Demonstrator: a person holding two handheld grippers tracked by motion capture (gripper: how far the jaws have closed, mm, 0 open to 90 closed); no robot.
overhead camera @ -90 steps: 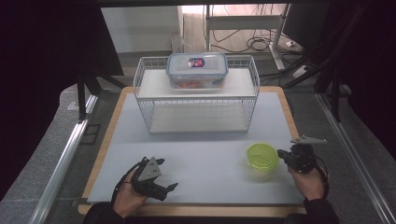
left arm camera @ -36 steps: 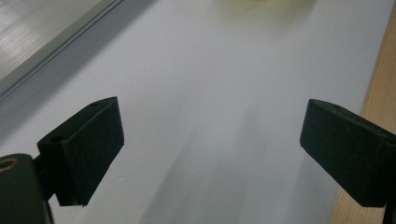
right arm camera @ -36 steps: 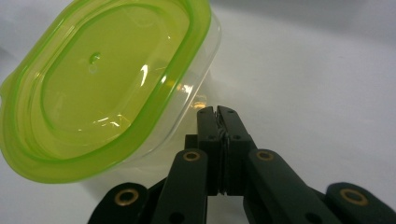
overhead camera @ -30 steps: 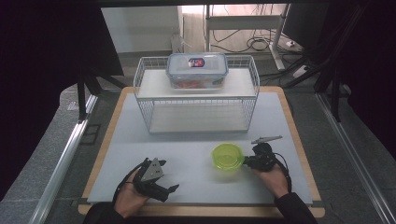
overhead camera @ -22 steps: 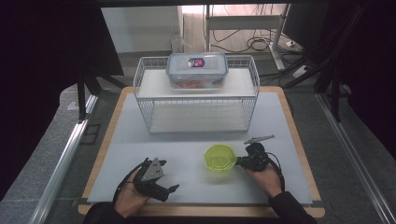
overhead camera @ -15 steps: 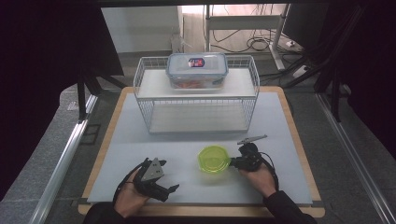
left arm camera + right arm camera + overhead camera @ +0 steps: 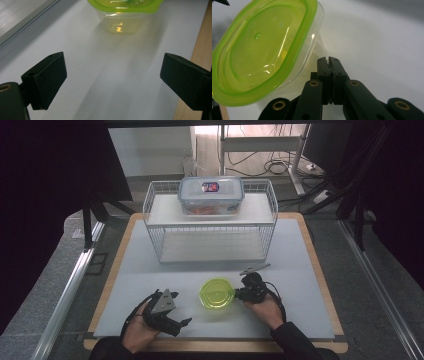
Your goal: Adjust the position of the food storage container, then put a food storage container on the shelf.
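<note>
Green-lidded tub (image 7: 217, 293) on surface (image 7: 300, 270), touching closed right tongs (image 7: 239, 295); left tongs (image 7: 176, 321) wide, empty, near tub.

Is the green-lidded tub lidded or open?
Lidded: the green lid sits flush over the clear tub, its rim covering the top all round.

Both black grippers are showing brass-ringed screw holes on their linkages; the left gripper (image 7: 170, 317) is wearing a grey three-cornered plate (image 7: 165, 301), black cables trailing toward dark sleeves (image 7: 295, 345).
</note>
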